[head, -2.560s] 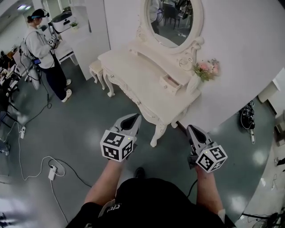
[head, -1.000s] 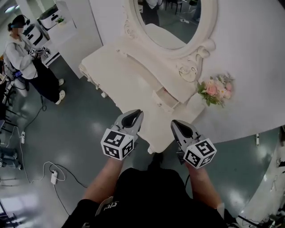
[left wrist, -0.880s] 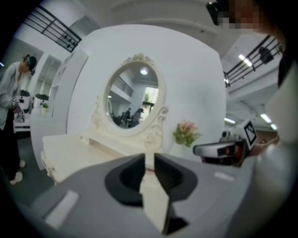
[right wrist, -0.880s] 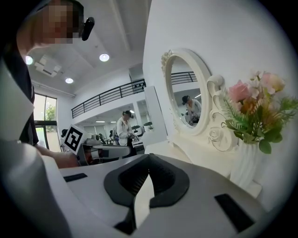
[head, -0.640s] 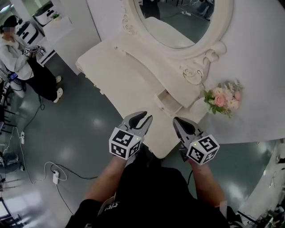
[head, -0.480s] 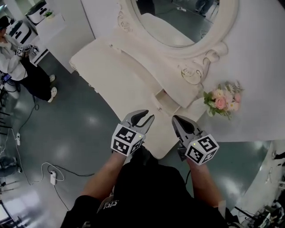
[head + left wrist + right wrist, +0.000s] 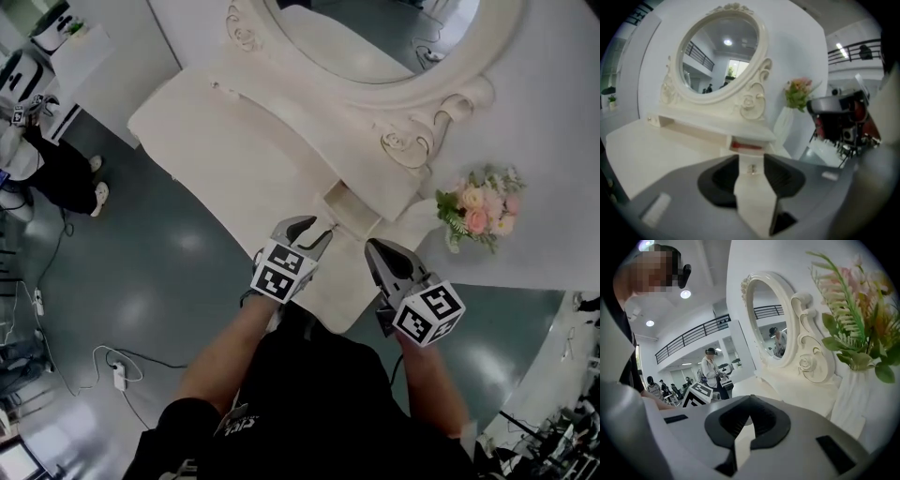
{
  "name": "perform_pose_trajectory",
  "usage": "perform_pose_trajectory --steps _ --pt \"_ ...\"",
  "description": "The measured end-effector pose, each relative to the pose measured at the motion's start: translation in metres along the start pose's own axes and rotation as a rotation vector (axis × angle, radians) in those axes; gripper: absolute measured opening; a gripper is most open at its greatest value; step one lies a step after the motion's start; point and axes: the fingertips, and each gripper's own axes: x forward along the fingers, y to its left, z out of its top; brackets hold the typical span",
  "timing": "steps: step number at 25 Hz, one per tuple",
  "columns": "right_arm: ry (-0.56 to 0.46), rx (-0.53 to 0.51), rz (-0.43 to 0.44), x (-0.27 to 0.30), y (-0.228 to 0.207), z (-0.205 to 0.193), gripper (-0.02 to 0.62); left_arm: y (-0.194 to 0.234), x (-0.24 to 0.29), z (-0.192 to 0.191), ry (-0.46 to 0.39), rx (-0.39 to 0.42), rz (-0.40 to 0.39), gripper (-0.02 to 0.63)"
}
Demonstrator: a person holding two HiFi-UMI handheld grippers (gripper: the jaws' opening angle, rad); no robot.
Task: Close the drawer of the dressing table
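Two hand-held grippers hover over the near right end of a white dressing counter (image 7: 234,141), seen from above. The left gripper (image 7: 321,231) has its fingers spread wide; they have just been opening, and they clamp nothing. In the left gripper view the gap between them frames the small metal knob (image 7: 751,169) of the drawer (image 7: 349,211), which lies just ahead of the tips. The drawer stands pulled out from the right end of the low shelf (image 7: 281,103) below the mirror, and a strip of red lining (image 7: 747,146) shows inside it. The right gripper (image 7: 373,246) hangs just to the right of the left one and a little nearer. Its fingers meet at the tips with nothing between them.

Surroundings: an oval mirror (image 7: 375,37) in a carved white frame rises at the far side of the counter. Right of the drawer, near the wall, pink flowers (image 7: 478,208) stand in a white vase (image 7: 853,404), close beside the right gripper's line. At the far left a person (image 7: 37,141) stands on the grey floor (image 7: 169,262), well apart from the counter. Cables (image 7: 94,361) trail across the floor at the near left.
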Motion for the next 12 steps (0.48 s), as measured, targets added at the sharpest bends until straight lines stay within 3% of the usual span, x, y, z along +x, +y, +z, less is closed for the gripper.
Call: perform_pose_trajectory --steps 12 --pt "0.028 0.059 -0.065 -0.003 -0.018 -0.025 -0.006 -0.003 0.053 -0.044 0.134 0.014 -0.089 0.177"
